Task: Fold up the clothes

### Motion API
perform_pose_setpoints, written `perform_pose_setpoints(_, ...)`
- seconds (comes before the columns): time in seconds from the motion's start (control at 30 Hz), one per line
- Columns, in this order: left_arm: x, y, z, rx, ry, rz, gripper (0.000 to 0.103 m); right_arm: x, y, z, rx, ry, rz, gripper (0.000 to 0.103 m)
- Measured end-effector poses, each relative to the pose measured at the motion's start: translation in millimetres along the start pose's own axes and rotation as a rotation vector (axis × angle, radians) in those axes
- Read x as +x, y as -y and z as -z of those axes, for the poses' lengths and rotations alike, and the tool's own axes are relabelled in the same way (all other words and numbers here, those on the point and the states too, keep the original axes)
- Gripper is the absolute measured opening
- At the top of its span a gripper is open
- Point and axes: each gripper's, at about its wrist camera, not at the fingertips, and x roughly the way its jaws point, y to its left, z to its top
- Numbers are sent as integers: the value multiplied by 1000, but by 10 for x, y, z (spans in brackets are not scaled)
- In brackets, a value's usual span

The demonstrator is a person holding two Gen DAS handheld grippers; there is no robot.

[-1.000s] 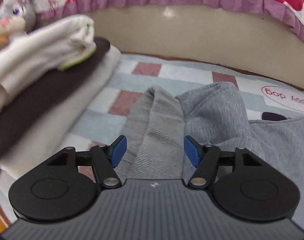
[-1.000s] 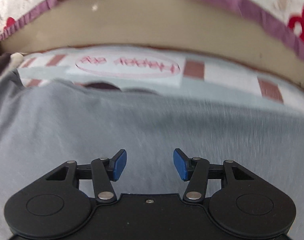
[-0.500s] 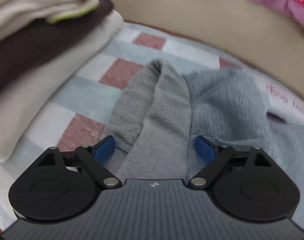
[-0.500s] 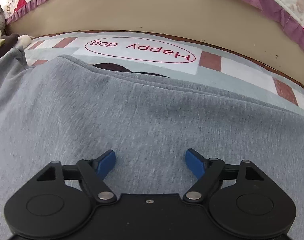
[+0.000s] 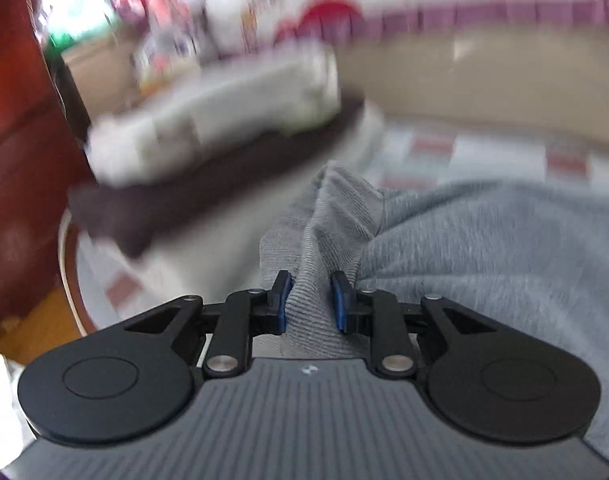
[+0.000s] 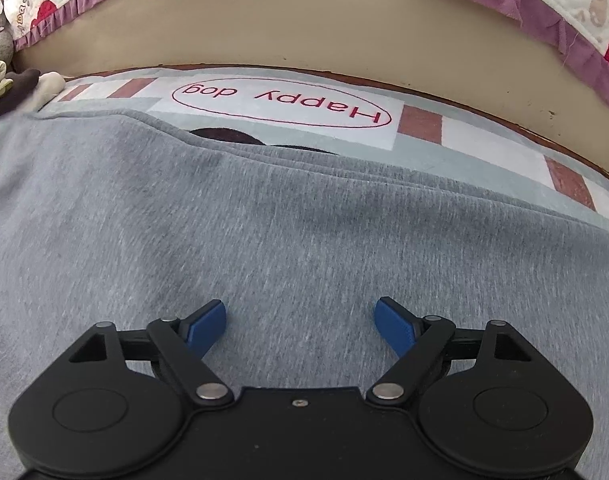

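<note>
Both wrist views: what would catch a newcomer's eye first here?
The grey sweatshirt fills most of both views, spread over a checked mat with "Happy dog" stitched along its far edge. In the left wrist view the left claw is closing on the sweatshirt's ribbed cuff, bunched between its blue pads, with a stack of folded clothes behind to the left. The right claw hovers wide open over flat fabric.

A grey garment (image 6: 288,224) is spread flat, with an edge folded along its far side. Its ribbed cuff (image 5: 324,232) is bunched and raised.
</note>
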Motion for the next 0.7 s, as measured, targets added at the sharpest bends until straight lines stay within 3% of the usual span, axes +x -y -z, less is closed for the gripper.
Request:
perform_pose_setpoints(0.03, 96, -5, 85, 10, -37, -2, 27, 0, 0, 1, -1, 1, 0, 86)
perform_pose_setpoints(0.17, -76, -125, 51, 21, 18, -93, 43, 0, 3, 7, -4, 2, 0, 87)
perform_pose_setpoints(0.23, -163, -187, 31, 26, 46, -137, 41, 4, -3, 4, -5, 3, 2, 88)
perform_pose_setpoints(0.27, -240, -266, -32, -4, 53, -112, 42, 7, -7, 3, -5, 3, 4, 88)
perform_pose_setpoints(0.3, -350, -357, -64, -57, 60, -38, 47, 10, -11, 1, -5, 3, 5, 89)
perform_pose_setpoints(0.4, -643, -489, -95, -176, 75, 240, 60, 21, -19, 1, -5, 6, 7, 91)
perform_pose_setpoints(0.47, -727, -414, -59, -182, 71, 408, 63, 19, -22, -2, -4, 4, 8, 91)
perform_pose_setpoints(0.57, -621, -245, 117, -183, -1, 588, 66, 11, -23, -2, -3, -1, 10, 91)
perform_pose_setpoints(0.63, -455, -162, 277, -170, -106, 514, 66, -4, -14, 6, -6, -9, 7, 91)
perform_pose_setpoints(0.7, -353, -149, 408, -143, -159, 490, 66, -2, -17, 9, -7, -12, 8, 91)
